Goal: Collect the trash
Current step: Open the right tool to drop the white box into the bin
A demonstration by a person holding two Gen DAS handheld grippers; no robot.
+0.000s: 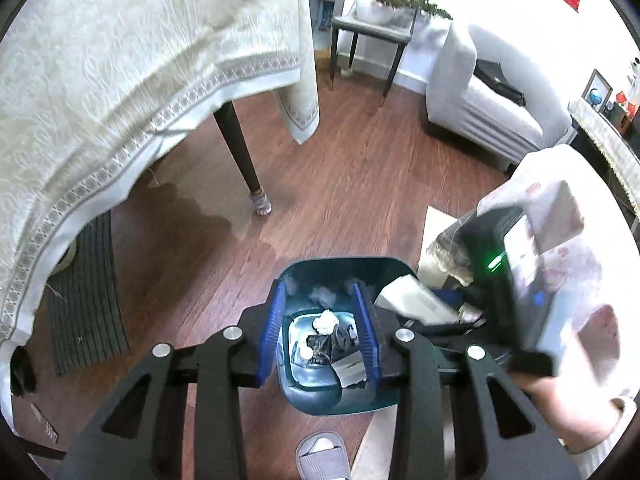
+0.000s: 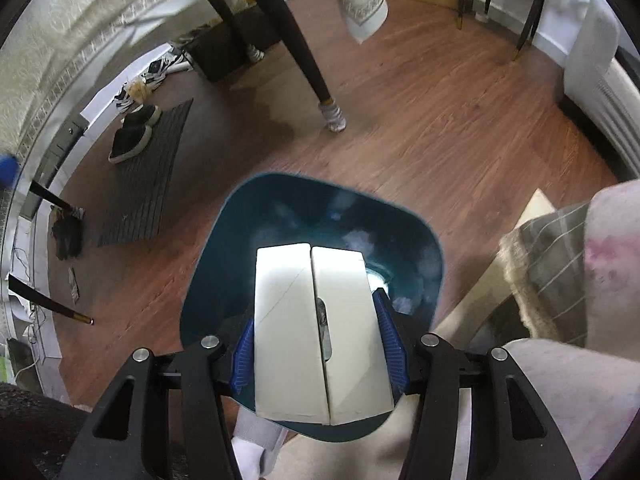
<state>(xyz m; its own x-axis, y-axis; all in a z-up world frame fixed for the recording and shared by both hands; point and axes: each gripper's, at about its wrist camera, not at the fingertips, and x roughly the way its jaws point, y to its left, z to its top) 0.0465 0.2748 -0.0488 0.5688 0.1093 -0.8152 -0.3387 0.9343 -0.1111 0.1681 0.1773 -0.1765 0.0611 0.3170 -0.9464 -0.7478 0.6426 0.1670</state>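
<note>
While the left tongs (image 1: 322, 334) are hanging wide and empty over the bin (image 2: 224, 280), the right tongs (image 2: 320, 346) are gripping a light, crushable white carton (image 2: 316, 328) by its sides above the opening.

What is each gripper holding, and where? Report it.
The right gripper clamps a white carton by its two sides, above the bin. The left gripper holds nothing.

A: Right wrist view: the flat white cardboard box (image 2: 320, 332) hides most of the dark teal plastic bin's (image 2: 224, 264) floor; contents unreadable.

B: Left wrist view: the right gripper (image 1: 416, 300) is motion-blurred, its fingertips behind that box (image 1: 416, 300). The grey slipper (image 1: 320, 458) is cut by the bottom edge.
</note>
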